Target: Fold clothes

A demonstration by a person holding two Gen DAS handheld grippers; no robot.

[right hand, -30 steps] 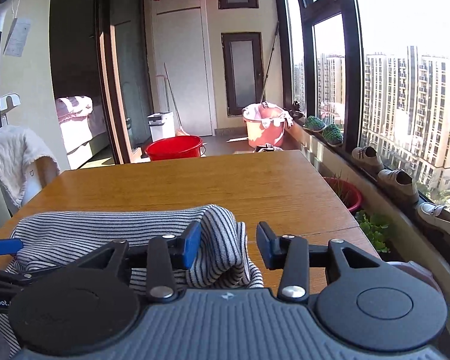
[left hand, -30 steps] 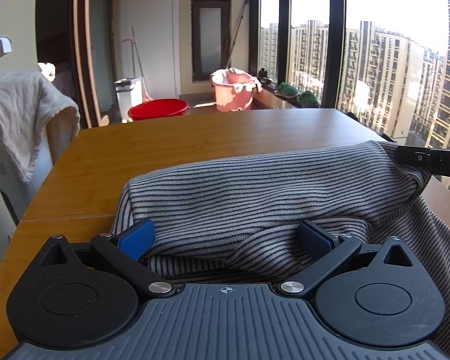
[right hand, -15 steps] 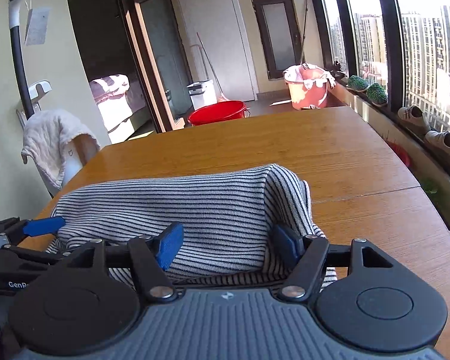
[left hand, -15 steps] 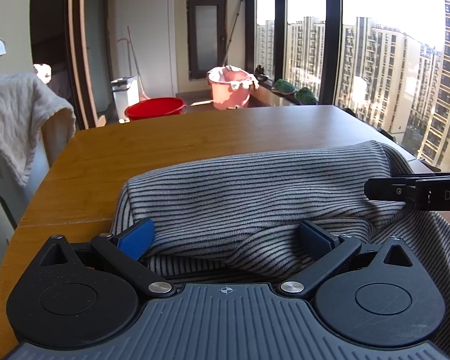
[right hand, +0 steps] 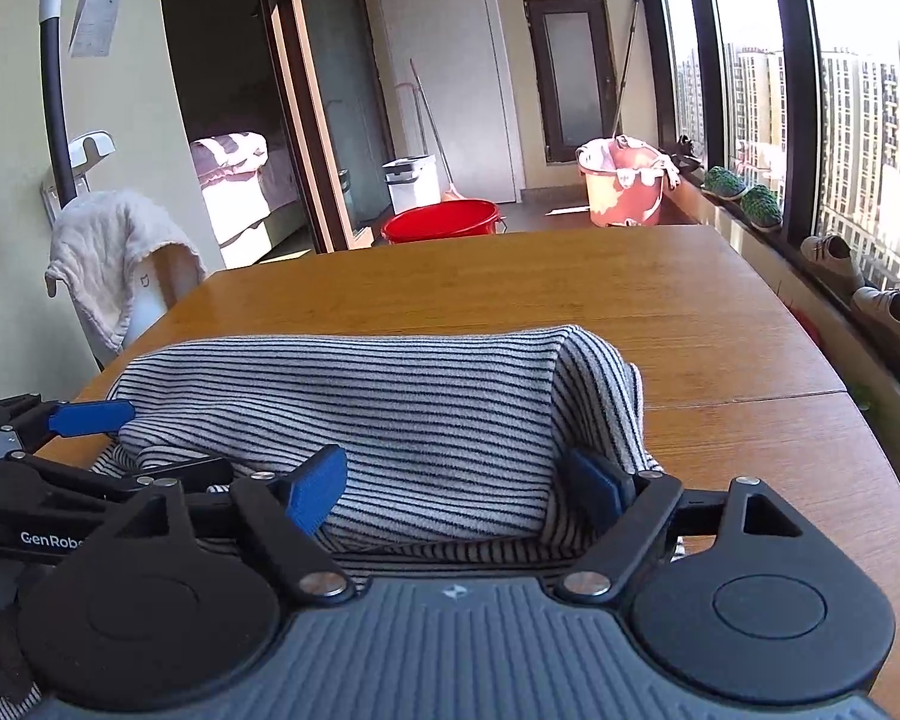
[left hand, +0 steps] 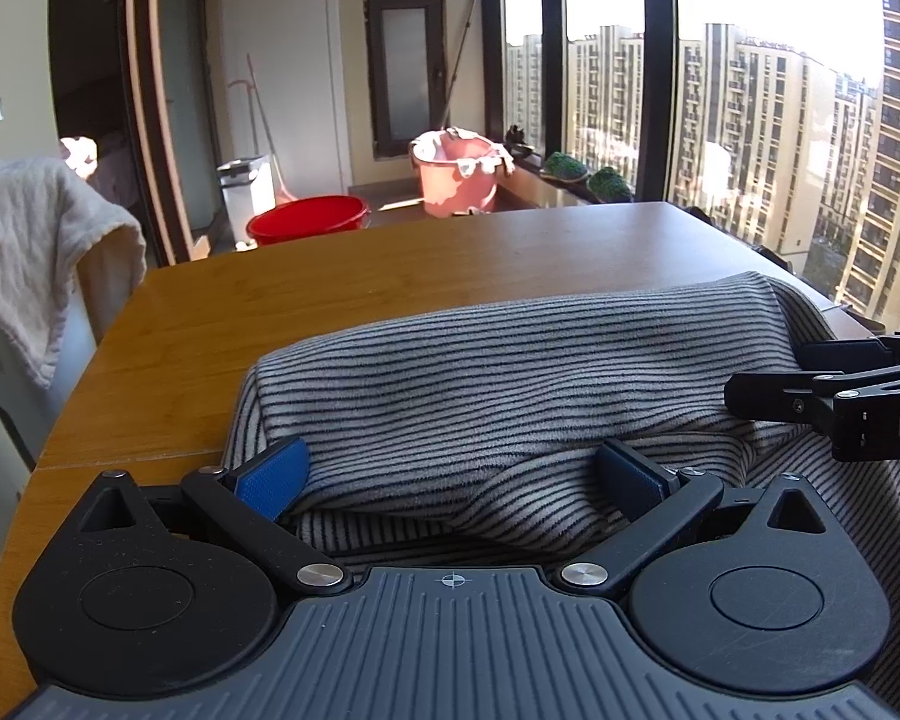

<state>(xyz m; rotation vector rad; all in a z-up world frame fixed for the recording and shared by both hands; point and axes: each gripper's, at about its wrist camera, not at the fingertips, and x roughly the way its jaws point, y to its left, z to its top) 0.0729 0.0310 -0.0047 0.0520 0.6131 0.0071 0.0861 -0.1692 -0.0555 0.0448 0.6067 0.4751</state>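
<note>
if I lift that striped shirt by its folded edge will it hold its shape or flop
The striped shirt will probably flop: its folded layer already sags in soft creases. It looks light and thin, so it should rise easily. The smooth wooden table may let it slide if pushed.

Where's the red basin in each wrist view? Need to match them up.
Left wrist: red basin on the floor beyond the table's far edge, upper left of centre, right of the white bin.
Right wrist: red basin upper centre, just past the table's far edge, below the white bin.
Shared landmark: the pink bucket, right of the basin in both.
</note>
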